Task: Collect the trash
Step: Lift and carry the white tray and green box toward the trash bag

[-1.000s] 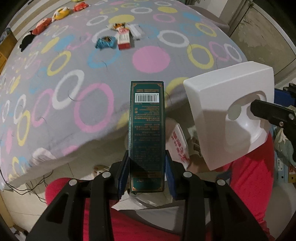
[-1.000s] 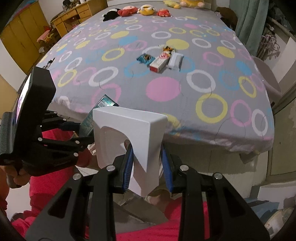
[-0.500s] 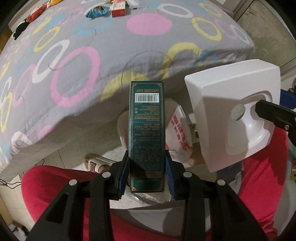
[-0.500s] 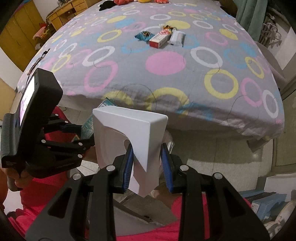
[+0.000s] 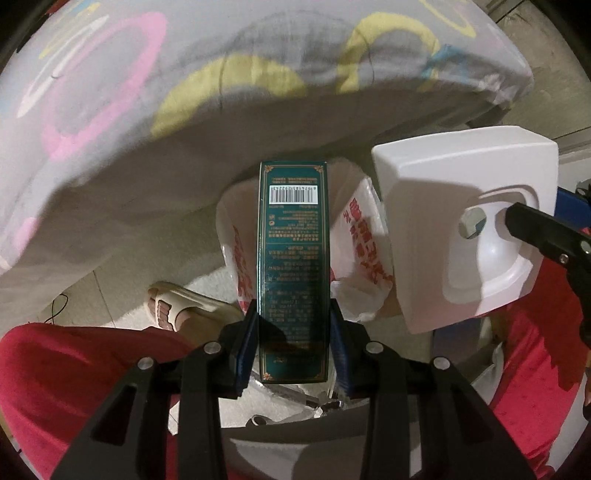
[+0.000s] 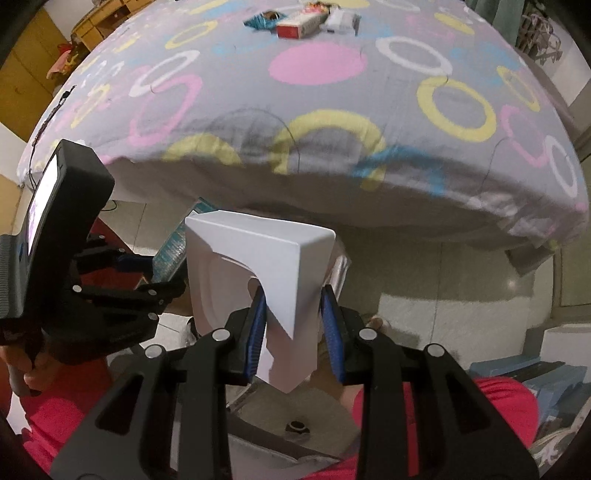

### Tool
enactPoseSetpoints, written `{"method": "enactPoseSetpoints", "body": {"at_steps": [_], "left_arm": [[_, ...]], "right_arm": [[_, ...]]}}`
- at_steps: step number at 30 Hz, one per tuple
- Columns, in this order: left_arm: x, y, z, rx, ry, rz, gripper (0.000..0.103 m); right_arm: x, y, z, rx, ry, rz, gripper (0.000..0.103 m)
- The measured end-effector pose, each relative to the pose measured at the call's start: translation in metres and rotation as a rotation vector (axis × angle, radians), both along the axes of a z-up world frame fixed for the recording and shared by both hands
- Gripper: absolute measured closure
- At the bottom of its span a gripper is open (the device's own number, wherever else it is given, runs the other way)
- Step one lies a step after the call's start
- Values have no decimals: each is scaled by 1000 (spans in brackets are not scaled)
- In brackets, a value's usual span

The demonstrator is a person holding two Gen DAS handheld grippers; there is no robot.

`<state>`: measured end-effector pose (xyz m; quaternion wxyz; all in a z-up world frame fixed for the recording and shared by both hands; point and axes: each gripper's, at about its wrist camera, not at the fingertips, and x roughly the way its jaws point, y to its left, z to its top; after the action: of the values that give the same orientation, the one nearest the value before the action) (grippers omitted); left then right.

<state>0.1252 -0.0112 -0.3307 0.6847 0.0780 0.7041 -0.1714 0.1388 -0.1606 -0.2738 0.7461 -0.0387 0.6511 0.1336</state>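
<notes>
Carton clamped between left gripper pads, extending forward above open bag on floor. Tray just right of carton, pinched in right gripper, also over bag. Bed beyond both, edge overhanging floor. Slipper on floor, left of bag, below bed edge. Packets on far part of bed, well apart from grippers. Left gripper left of tray in right view.

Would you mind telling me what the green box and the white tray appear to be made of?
Green box: likely glossy printed cardboard, given its sharp folded edges and barcode. White tray: probably thin moulded plastic or pulp, with a smooth matte recess.
</notes>
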Motion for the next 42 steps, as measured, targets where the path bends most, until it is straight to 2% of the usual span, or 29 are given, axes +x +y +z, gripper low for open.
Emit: {"method": "enactPoseSetpoints", "body": {"at_steps": [14, 27, 32, 38, 42], "left_arm": [[0, -14, -37, 44, 70, -42, 68], [10, -16, -87, 75, 185, 4, 68], [14, -18, -104, 56, 228, 32, 68], [9, -24, -124, 85, 266, 16, 68], [10, -27, -127, 87, 276, 12, 68]], "right_arm": [[9, -1, -54, -18, 82, -39, 73], [18, 5, -98, -52, 135, -78, 73], [20, 4, -117, -56, 165, -106, 73], [22, 7, -138, -78, 181, -122, 73], [24, 5, -151, -84, 205, -135, 73]]}}
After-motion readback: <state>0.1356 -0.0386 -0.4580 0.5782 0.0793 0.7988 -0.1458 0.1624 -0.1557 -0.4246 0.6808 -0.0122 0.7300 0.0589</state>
